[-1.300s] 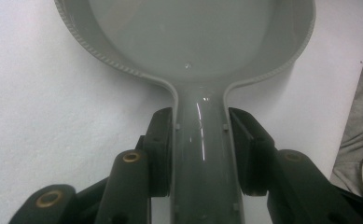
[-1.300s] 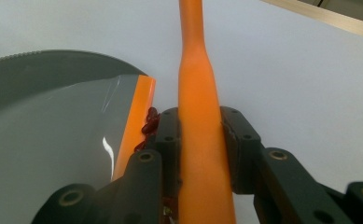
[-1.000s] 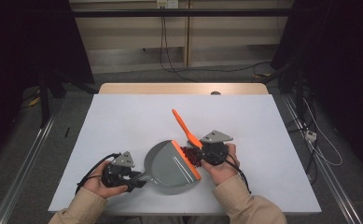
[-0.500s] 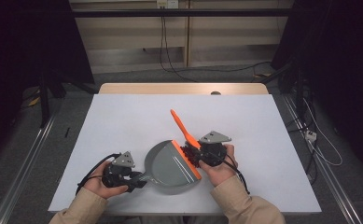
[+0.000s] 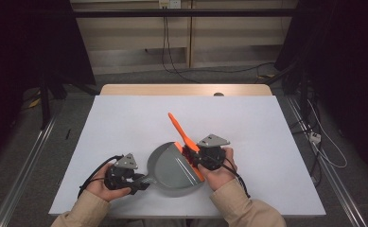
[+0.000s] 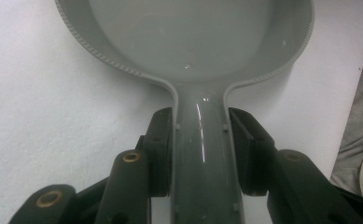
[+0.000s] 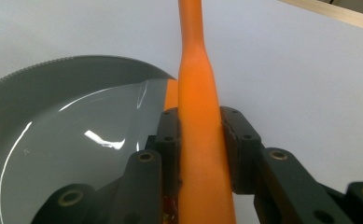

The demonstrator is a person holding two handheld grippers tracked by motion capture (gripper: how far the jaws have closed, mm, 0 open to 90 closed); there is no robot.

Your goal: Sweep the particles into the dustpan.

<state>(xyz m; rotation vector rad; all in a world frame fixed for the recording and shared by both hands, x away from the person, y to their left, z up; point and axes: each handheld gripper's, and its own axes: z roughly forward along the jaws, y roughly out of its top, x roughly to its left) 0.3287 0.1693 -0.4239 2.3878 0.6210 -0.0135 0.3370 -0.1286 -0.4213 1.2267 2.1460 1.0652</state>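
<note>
Pinched by its handle in the left gripper (image 5: 141,183), light, stiff, slick dustpan (image 5: 174,170) at lower centre; right gripper (image 5: 194,158) clamped on brush (image 5: 179,127) handle, bristles at pan's lip.

You have one grey dustpan (image 5: 174,170) in front of you, and one orange brush (image 5: 185,137). You hold two grippers, one per hand: the left gripper (image 5: 136,183) and the right gripper (image 5: 193,158), each with two black fingers (image 6: 163,149), so four fingers in all. Each gripper carries one grey three-cornered plate, which makes two plates. Your two hands and two sleeves come in from the bottom edge. There is one white surface (image 5: 125,118) under everything, with one wooden strip along its far edge. Behind it you can count several cables on the floor, though their exact number cannot be told.
</note>
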